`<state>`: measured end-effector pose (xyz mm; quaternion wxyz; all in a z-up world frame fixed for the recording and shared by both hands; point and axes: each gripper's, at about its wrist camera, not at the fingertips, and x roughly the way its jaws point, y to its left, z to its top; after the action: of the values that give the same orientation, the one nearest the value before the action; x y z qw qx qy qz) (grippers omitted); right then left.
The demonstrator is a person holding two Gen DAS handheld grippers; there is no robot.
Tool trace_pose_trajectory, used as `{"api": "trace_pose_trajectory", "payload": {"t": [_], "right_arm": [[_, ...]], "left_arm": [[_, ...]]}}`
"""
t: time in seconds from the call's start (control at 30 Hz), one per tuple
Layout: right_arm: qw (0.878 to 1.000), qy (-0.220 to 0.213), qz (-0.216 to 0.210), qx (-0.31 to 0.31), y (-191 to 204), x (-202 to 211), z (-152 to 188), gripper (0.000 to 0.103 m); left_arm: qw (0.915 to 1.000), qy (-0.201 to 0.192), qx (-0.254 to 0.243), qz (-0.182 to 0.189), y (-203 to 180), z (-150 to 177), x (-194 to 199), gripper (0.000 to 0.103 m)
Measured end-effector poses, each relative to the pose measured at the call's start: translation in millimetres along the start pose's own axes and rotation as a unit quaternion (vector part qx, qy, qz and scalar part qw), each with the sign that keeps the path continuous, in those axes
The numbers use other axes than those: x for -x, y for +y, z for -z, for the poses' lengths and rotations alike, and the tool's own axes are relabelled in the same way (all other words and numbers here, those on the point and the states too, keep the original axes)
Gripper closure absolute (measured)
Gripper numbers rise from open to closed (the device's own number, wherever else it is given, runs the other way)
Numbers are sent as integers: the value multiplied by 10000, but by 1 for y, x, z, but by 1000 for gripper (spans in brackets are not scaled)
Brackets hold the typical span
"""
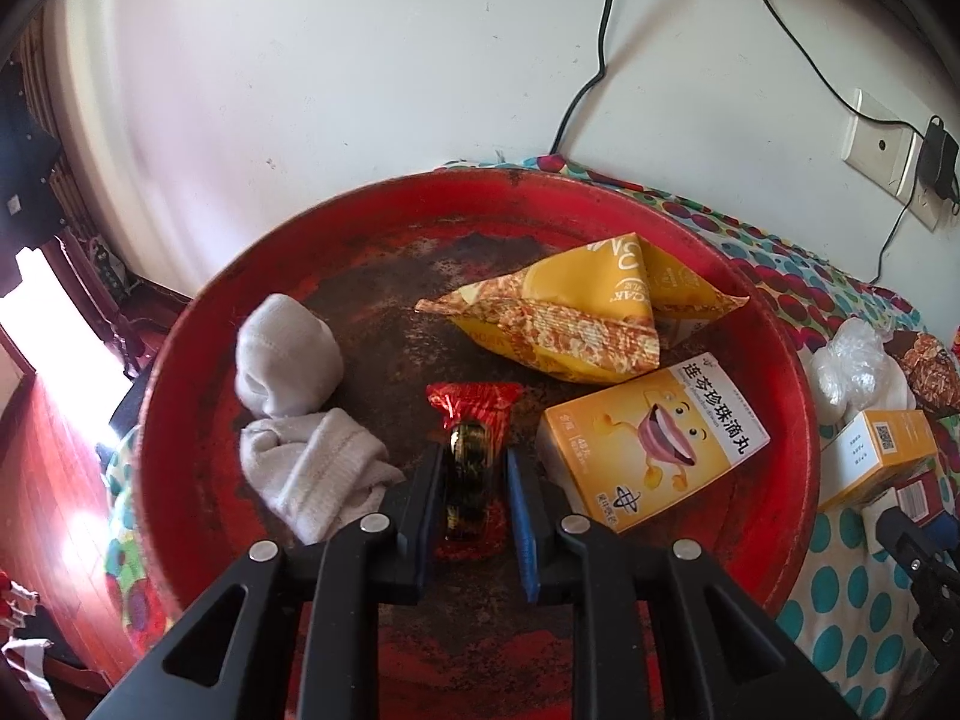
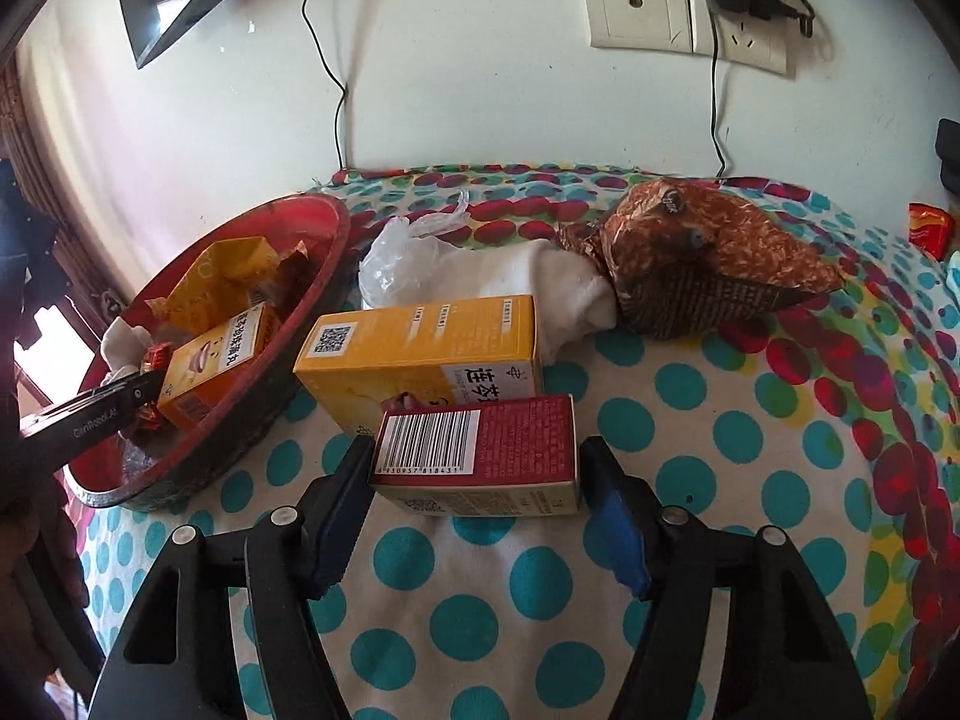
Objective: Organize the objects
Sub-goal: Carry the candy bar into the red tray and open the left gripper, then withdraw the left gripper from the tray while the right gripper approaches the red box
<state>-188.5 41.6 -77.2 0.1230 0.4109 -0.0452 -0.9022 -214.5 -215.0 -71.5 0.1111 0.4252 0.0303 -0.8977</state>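
Observation:
A round red tray [image 1: 180, 372] holds a white sock [image 1: 300, 414], a yellow snack bag [image 1: 558, 318], a yellow medicine box [image 1: 654, 450] and a red-wrapped candy [image 1: 474, 468]. My left gripper [image 1: 474, 468] is over the tray with its jaws around the candy, which rests on the tray floor; a small gap shows on the right side. My right gripper [image 2: 477, 468] has its jaws on either side of a small red box [image 2: 480, 450] on the dotted cloth. A second yellow box [image 2: 420, 360] lies just behind it.
Right of the tray [image 2: 288, 360] lie a clear plastic bag [image 2: 402, 258], a white cloth [image 2: 540, 282] and a brown snack bag [image 2: 708, 258]. A red candy [image 2: 927, 225] sits at the far right. Cables and wall sockets [image 2: 684, 6] are behind.

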Motion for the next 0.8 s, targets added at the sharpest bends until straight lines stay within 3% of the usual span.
{"api": "trace_pose_trajectory", "payload": {"t": [0.07,0.27,0.47,0.67,0.8], "right_arm": [[10000,-19,3,16,2,0,1,38],[9998,53,-159,-148,-5,-3,-2,38],[9999,-28,-148,-76,-2,0,0,38],[9998,23,-166,-122,-3,0,0,38],[9999,36,-136,-84,-2,-1,-1,38]], "left_arm": [[9999,-109,7,0,0,0,8,63],[9983,-574,-18,128,4,1,48,48],[9949,-901,337,314,26,32,96,45],[9971,-720,196,130,31,70,114,45],[9969,-624,439,187,43,98,124,45]]}}
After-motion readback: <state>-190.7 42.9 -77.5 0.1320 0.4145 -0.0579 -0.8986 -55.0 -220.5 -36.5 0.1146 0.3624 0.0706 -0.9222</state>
